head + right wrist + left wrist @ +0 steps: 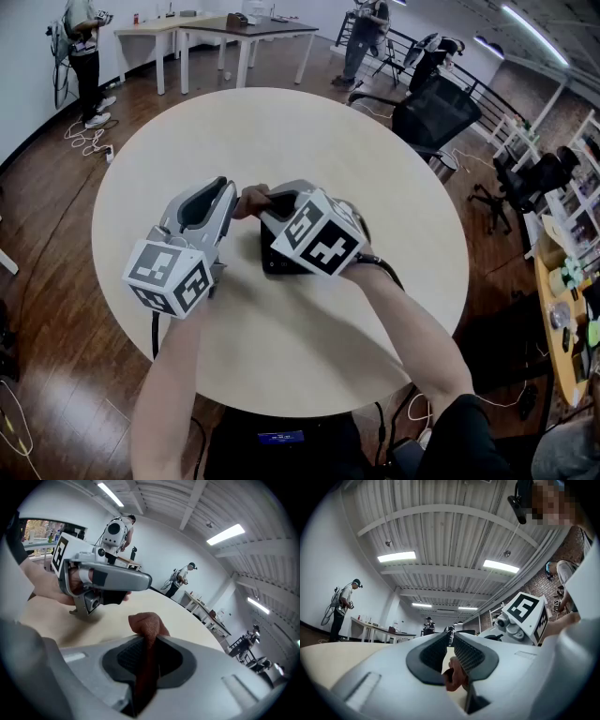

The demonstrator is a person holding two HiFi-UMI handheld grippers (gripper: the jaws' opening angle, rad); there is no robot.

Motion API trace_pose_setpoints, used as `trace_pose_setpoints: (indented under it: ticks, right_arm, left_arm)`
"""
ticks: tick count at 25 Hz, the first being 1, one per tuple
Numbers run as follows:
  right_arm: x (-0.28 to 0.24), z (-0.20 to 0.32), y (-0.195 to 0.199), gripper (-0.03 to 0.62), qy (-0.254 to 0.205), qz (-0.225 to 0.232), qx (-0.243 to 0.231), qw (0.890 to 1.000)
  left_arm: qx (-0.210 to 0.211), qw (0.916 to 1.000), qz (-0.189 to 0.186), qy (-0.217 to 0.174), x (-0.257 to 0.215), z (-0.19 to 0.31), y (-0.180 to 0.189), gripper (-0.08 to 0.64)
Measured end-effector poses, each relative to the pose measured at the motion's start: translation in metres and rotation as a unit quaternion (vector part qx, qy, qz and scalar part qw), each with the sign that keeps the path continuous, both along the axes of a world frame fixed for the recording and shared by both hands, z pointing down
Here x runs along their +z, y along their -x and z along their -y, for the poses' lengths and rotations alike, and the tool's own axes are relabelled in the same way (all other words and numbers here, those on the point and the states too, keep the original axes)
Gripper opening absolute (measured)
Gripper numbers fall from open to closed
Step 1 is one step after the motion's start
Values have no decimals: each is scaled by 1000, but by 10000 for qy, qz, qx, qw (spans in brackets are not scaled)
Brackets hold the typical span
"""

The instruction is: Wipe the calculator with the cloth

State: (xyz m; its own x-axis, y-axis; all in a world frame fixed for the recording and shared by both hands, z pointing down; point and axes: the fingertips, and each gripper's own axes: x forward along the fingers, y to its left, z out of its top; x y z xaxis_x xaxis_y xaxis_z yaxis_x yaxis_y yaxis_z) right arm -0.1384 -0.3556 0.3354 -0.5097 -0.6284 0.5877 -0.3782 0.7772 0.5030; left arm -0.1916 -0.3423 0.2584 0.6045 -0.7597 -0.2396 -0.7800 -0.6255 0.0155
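On the round pale table (281, 131), a black calculator (278, 261) lies mostly hidden under my right gripper. A brown cloth (251, 199) bunches between the two gripper tips. My left gripper (230, 187) points away from me, its jaws nearly together with a fold of the cloth (452, 679) pinched low between them. My right gripper (272, 202) angles down over the calculator, and its jaws (147, 644) are shut on the cloth (147, 623), which sticks up past the pads. The left gripper (108, 578) shows just ahead in the right gripper view.
Black office chairs (436, 112) stand beyond the table's right edge. Long tables (248, 33) and standing people (84, 56) are at the back of the room. Cables (89, 141) lie on the wooden floor at the left. A cluttered shelf (567, 300) runs along the right.
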Motion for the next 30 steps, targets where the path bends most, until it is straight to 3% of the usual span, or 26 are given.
trace_pose_setpoints:
  ticks: [3, 7, 14, 16, 18, 21, 25, 27, 30]
  right_arm:
    - [11, -2, -7, 51, 138, -178, -75, 9997]
    - [11, 2, -43, 51, 310, -87, 274, 9991]
    - [17, 14, -157, 51, 498, 146, 1421, 9885]
    - [14, 16, -173, 51, 450, 244, 1698, 9842]
    - [4, 14, -159, 51, 353, 403, 1621, 9853]
    - [-7, 5, -99, 51, 255, 554, 905, 9940]
    - [-4, -2, -21, 51, 136, 231, 35, 9996]
    - [3, 1, -5, 51, 81, -72, -142, 9998]
    - [13, 4, -15, 51, 232, -192, -50, 9995]
  left_arm:
    - [-42, 10000, -51, 48, 2, -2, -4, 52]
    - [-53, 9999, 22, 95, 3, 0, -5, 52]
    - [-47, 9996, -232, 174, 0, 3, 1, 52]
    - [-24, 9993, -311, 208, 1, 4, 6, 49]
    - [-8, 9991, -365, 233, 2, 4, 12, 46]
    - [4, 9990, -375, 231, 3, 3, 14, 44]
    - [49, 9991, -361, 216, 4, 3, 11, 41]
    - [50, 9990, -397, 219, 3, 3, 11, 41]
    - [45, 9986, -473, 228, 1, 3, 13, 37]
